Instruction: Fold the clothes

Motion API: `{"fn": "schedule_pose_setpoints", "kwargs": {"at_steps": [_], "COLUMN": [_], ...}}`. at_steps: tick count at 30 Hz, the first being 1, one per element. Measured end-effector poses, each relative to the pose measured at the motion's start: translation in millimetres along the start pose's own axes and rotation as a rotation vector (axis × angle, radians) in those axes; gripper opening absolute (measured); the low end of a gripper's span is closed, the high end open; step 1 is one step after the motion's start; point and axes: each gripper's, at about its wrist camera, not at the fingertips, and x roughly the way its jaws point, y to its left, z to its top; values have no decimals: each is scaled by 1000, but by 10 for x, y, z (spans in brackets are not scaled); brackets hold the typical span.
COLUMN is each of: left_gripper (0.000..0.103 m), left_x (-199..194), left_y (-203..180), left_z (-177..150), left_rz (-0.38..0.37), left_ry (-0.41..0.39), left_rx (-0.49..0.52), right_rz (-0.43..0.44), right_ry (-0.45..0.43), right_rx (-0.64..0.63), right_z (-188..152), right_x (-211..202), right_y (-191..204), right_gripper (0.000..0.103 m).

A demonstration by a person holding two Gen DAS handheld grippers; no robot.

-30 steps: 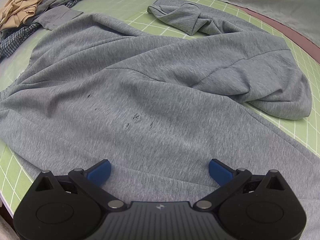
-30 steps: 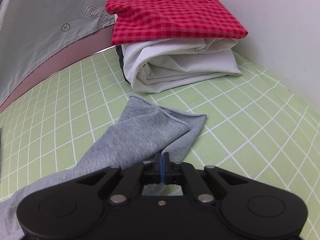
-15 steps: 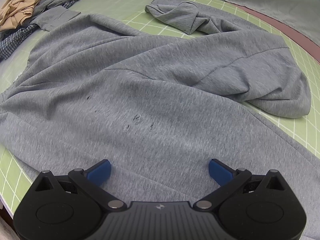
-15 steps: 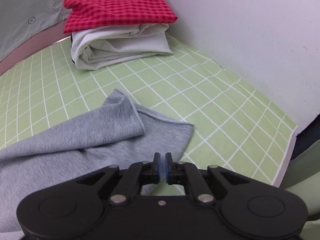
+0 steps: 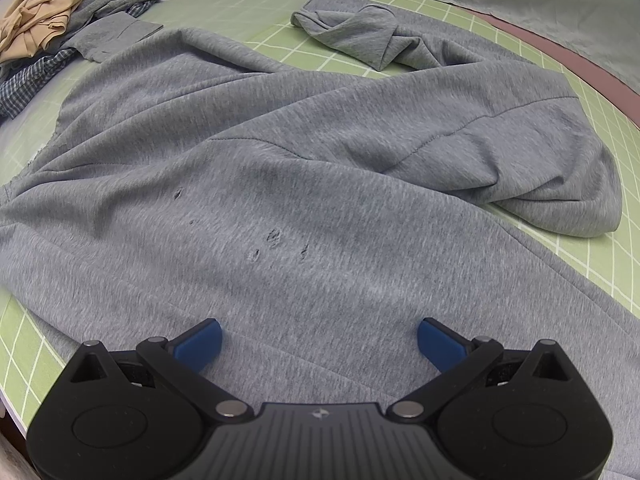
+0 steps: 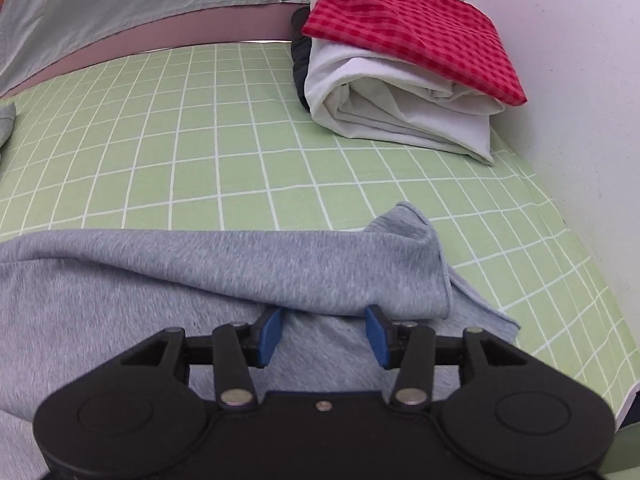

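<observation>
Now the right tongs [image 6: 323,334] are standing apart, having let go the grey sweatshirt [image 5: 304,184], its sleeve [image 6: 304,268] lying just ahead of them; the left tongs [image 5: 319,340], spread wide, are hovering over its body, so regrasping seems likely.

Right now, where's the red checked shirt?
In the right wrist view, the folded red checked shirt sits upper right, on top of the folded white garment, against the white wall at the green grid sheet's far corner.

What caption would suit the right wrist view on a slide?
Open right gripper over a grey garment on a green checked sheet, folded stack behind.
</observation>
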Motion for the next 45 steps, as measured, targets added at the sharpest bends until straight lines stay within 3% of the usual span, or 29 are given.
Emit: {"fn": "schedule_pose_setpoints", "kwargs": {"at_steps": [5,10,23,30,39,42,44,45], "left_gripper": [103,103,103,103,103,103,103,103], "left_x": [-2,2,9,17,12,6,4,3], "left_y": [5,6,-2,-4,-3,-6,-17,-19], "left_z": [7,19,38,55,29,33,37,35], "left_rz": [1,2,6,9,12,11,11,11], "left_ry": [2,3,10,20,13,14,14,13], "left_rx": [-4,-9,-16,-23,-29,-29,-29,-29], "right_rz": [-51,-38,-60,-3,118,159,165,160], "right_ry": [-58,-115,-21,-29,-19,-24,-35,-39], "right_rx": [-33,-13,248,313,46,2,-23,-32], "right_z": [323,826,277,46,384,556,681,744], "right_x": [145,389,360,264,442,551,610,636], "right_y": [-52,-56,-792,-961,-518,-448,-426,-422], "right_gripper": [45,44,58,67,67,59,29,25]}}
